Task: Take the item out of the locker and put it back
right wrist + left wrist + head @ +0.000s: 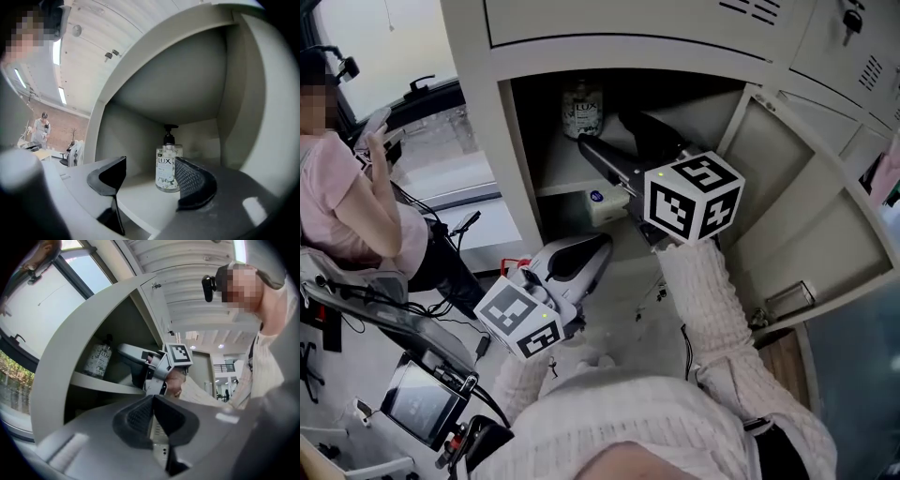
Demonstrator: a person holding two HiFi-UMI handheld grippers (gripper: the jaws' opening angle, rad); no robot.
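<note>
A clear Lux pump bottle (581, 110) (168, 167) (98, 359) stands upright at the back of the open locker's upper shelf (564, 185) (138, 198). My right gripper (615, 142) (150, 164) reaches level into that compartment. It is open, and the bottle stands ahead of the jaws, close by the right pad (191, 180) and apart from it. My left gripper (596, 247) (152, 400) hangs lower, outside the locker, shut with nothing between its pads. The left gripper view also shows the right gripper (133, 355) inside the locker.
The locker door (797, 197) stands swung open to the right. A small white box (606, 202) lies on the level under the shelf. A seated person (347, 206) is at the left, with cables and a small screen device (420, 401) on the floor.
</note>
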